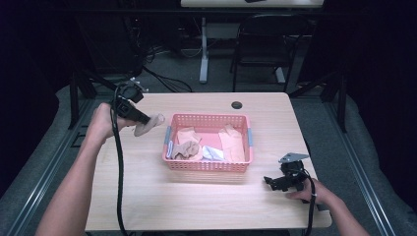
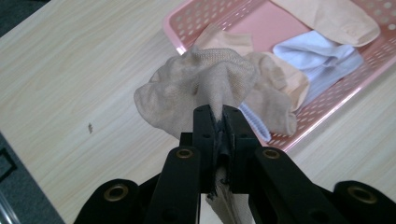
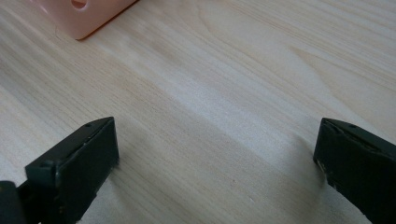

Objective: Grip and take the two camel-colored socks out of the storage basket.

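Black folding chair (image 1: 263, 42), white table leg (image 1: 203, 49), floor cables (image 1: 162, 64)

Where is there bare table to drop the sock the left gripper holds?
Left of the pink basket, under the left gripper and its beige sock, the table is bare, as is the front strip. The basket is crowded; the right gripper is front right.

socks (image 1: 231, 142) in basket (image 1: 206, 165) on table (image 1: 162, 191)

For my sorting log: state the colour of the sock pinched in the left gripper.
Beige-tan knit sock, clearest in the left gripper view.
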Motion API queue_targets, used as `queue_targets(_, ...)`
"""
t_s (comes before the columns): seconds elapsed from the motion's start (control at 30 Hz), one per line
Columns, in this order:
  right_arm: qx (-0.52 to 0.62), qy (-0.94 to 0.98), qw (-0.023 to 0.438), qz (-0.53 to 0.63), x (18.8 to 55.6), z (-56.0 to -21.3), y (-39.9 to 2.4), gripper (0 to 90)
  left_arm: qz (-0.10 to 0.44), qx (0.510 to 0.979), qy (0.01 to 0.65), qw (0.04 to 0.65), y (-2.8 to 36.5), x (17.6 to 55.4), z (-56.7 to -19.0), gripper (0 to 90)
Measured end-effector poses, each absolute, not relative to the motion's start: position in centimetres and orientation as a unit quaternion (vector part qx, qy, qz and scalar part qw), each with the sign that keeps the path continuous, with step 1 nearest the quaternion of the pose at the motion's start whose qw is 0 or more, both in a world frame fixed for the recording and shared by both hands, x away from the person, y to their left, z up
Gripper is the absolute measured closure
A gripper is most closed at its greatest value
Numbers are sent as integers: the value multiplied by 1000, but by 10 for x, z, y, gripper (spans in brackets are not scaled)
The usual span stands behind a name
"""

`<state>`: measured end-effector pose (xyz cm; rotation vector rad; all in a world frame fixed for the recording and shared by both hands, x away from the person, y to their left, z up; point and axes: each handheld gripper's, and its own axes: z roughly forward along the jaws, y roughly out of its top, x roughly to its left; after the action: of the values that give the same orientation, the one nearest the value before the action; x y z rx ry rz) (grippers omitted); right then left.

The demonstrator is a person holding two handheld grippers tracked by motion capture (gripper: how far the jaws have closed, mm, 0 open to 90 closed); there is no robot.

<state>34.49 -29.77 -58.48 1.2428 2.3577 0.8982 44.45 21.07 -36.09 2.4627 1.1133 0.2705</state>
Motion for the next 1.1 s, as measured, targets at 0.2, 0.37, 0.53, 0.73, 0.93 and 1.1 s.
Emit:
queue_targets(0.2,436,827,164,315,345,-585,-298,0,96,877,422,207,233,443,-368,844)
queue_targets(0.37,436,827,164,315,345,-585,-298,0,97,870,438,204,250,442,-375,844)
queue_targets(0.53,436,827,164,315,345,-585,-298,0,97,858,461,206,266,442,-385,844)
queue_targets(0.73,436,826,165,316,345,-585,-298,0,93,840,490,213,283,448,-402,844)
queue_targets(0.93,436,826,165,316,345,-585,-298,0,90,830,514,197,295,450,-418,844)
queue_targets(1.1,436,827,165,316,345,-585,-298,0,88,821,533,183,306,452,-436,845)
